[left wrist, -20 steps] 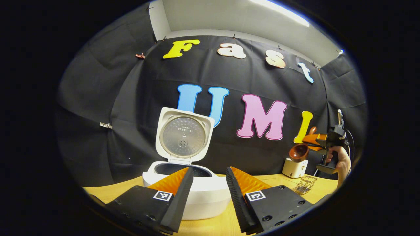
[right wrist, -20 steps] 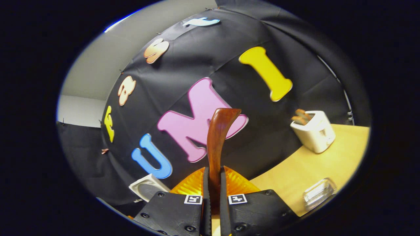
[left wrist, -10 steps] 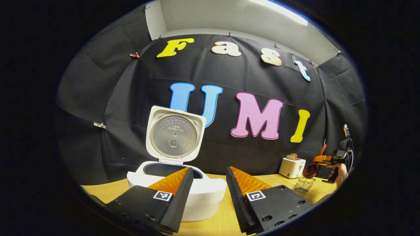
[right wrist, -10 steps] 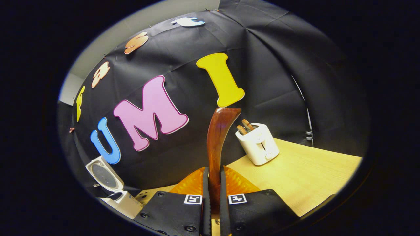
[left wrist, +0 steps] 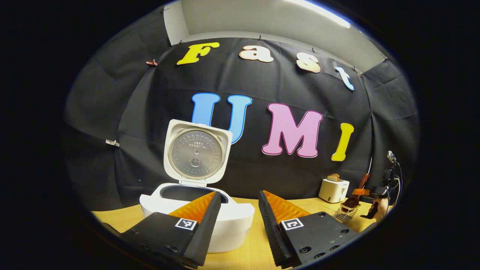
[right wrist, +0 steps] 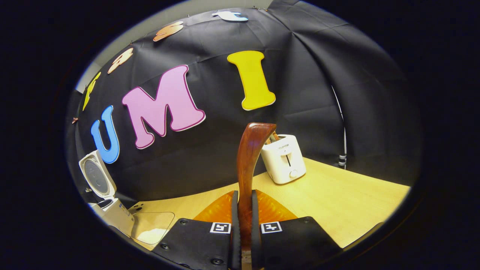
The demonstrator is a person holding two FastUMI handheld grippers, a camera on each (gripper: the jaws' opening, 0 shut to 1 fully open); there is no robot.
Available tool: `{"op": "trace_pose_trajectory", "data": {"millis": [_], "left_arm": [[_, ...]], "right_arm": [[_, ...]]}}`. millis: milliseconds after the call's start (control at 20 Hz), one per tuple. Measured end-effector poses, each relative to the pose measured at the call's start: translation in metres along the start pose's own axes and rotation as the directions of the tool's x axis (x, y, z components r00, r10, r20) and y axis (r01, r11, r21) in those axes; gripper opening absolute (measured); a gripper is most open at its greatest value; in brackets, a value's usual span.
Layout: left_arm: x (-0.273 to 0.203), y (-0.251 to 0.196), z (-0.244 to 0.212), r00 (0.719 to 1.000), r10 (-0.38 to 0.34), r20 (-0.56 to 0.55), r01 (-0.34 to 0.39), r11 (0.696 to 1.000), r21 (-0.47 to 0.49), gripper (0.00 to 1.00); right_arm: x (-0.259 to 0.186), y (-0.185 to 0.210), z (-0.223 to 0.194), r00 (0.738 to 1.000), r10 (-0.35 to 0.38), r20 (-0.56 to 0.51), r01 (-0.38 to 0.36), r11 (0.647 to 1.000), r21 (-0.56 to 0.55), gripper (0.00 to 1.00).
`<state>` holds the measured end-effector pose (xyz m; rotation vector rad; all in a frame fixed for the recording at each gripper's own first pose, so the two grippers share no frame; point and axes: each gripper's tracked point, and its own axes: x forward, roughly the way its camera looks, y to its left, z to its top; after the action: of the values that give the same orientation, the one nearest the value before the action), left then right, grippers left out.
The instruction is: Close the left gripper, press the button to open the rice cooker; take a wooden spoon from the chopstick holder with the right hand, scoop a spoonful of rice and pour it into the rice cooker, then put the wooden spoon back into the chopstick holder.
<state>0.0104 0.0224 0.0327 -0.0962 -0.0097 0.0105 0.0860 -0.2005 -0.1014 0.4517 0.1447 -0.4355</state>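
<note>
From the left gripper view, my left claw [left wrist: 235, 210] stands open before the rice cooker [left wrist: 197, 213] — lid up; the chopstick holder [left wrist: 345, 213] sits far right on the table [left wrist: 255, 249]. From the right gripper view, my right claw [right wrist: 242, 221] clamps the wooden spoon [right wrist: 248, 161] — 2 fingers pressing its handle.

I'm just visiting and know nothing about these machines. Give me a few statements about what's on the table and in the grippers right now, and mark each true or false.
1. The rice cooker has its lid up. True.
2. The right gripper is empty. False: its fingers are shut on the wooden spoon.
3. The left gripper is open and holds nothing. True.
4. The toaster lies tipped on its side. False: it stands upright on the table.
5. In the left gripper view, the spoon's bowl is over the cooker. False: it is at the wire holder, near the toaster.
</note>
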Motion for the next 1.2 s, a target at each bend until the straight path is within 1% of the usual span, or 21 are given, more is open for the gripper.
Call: {"op": "trace_pose_trajectory", "data": {"millis": [200, 250, 300, 350, 400, 450, 500, 550, 600, 650, 700, 750, 800, 900, 1000, 1100, 1200], "left_arm": [[0.002, 0.001, 0.001, 1.0, 0.001, -0.001, -0.001, 1.0, 0.003, 0.67], [0.002, 0.001, 0.002, 1.0, 0.001, 0.001, -0.001, 1.0, 0.004, 0.67], [0.001, 0.001, 0.001, 1.0, 0.001, 0.002, -0.001, 1.0, 0.004, 0.67], [0.001, 0.0, 0.001, 1.0, 0.0, 0.001, 0.0, 1.0, 0.003, 0.67], [0.002, 0.0, 0.0, 1.0, -0.001, -0.001, 0.001, 1.0, 0.002, 0.67], [0.002, -0.001, 0.0, 1.0, -0.002, -0.002, 0.002, 1.0, 0.001, 0.67], [0.003, -0.002, 0.0, 1.0, -0.005, -0.003, 0.005, 1.0, -0.001, 0.67], [0.003, -0.003, 0.001, 1.0, -0.007, -0.003, 0.007, 1.0, -0.002, 0.67], [0.002, -0.004, 0.0, 1.0, -0.009, -0.002, 0.009, 1.0, 0.0, 0.67], [0.002, -0.006, 0.001, 1.0, -0.012, -0.001, 0.012, 1.0, 0.001, 0.67], [0.003, -0.008, 0.002, 1.0, -0.017, -0.001, 0.017, 1.0, 0.002, 0.67], [0.004, -0.01, 0.001, 1.0, -0.022, -0.003, 0.022, 1.0, 0.003, 0.67], [0.004, -0.012, 0.0, 1.0, -0.028, -0.008, 0.028, 1.0, 0.004, 0.67], [0.007, -0.017, 0.0, 0.999, -0.039, -0.019, 0.039, 0.999, 0.007, 0.67], [0.012, -0.021, 0.0, 0.998, -0.052, -0.031, 0.052, 0.999, 0.012, 0.67], [0.018, -0.022, 0.005, 0.998, -0.056, -0.031, 0.057, 0.998, 0.021, 0.67], [0.027, -0.021, 0.012, 0.998, -0.062, -0.025, 0.063, 0.998, 0.017, 0.67]], "right_arm": [[0.0, -0.009, -0.021, 0.999, -0.032, -0.027, 0.032, 0.999, -0.006, 0.14], [0.0, -0.009, -0.027, 0.999, -0.026, -0.043, 0.026, 1.0, 0.003, 0.16], [0.0, -0.009, -0.025, 0.999, -0.025, -0.032, 0.025, 1.0, 0.011, 0.16], [-0.002, -0.009, -0.024, 0.999, -0.024, -0.035, 0.024, 1.0, 0.018, 0.2], [-0.002, -0.01, -0.023, 0.999, -0.022, -0.036, 0.023, 0.999, 0.025, 0.2], [-0.005, -0.011, -0.021, 0.999, -0.029, -0.033, 0.03, 0.999, 0.025, 0.23], [-0.006, -0.015, -0.019, 0.999, -0.036, -0.032, 0.037, 0.999, 0.022, 0.27], [-0.008, -0.018, -0.018, 0.999, -0.043, -0.03, 0.044, 0.999, 0.024, 0.4], [-0.011, -0.02, -0.016, 0.998, -0.048, -0.031, 0.049, 0.998, 0.033, 0.46], [-0.014, -0.022, -0.015, 0.998, -0.048, -0.032, 0.05, 0.998, 0.05, 0.43], [-0.019, -0.025, -0.014, 0.998, -0.049, -0.033, 0.051, 0.996, 0.068, 0.62], [-0.025, -0.028, -0.013, 0.998, -0.05, -0.028, 0.053, 0.995, 0.083, 0.51], [-0.031, -0.03, -0.01, 0.999, -0.051, -0.016, 0.052, 0.994, 0.096, 0.67], [-0.047, -0.031, -0.004, 0.999, -0.038, 0.012, 0.037, 0.995, 0.097, 0.67], [-0.064, -0.024, 0.001, 0.999, -0.009, 0.031, 0.007, 0.998, 0.058, 0.67], [-0.079, -0.01, 0.004, 0.999, 0.037, 0.038, -0.037, 0.999, 0.002, 0.67], [-0.091, 0.013, 0.006, 0.994, 0.102, 0.033, -0.101, 0.994, -0.046, 0.67]]}}
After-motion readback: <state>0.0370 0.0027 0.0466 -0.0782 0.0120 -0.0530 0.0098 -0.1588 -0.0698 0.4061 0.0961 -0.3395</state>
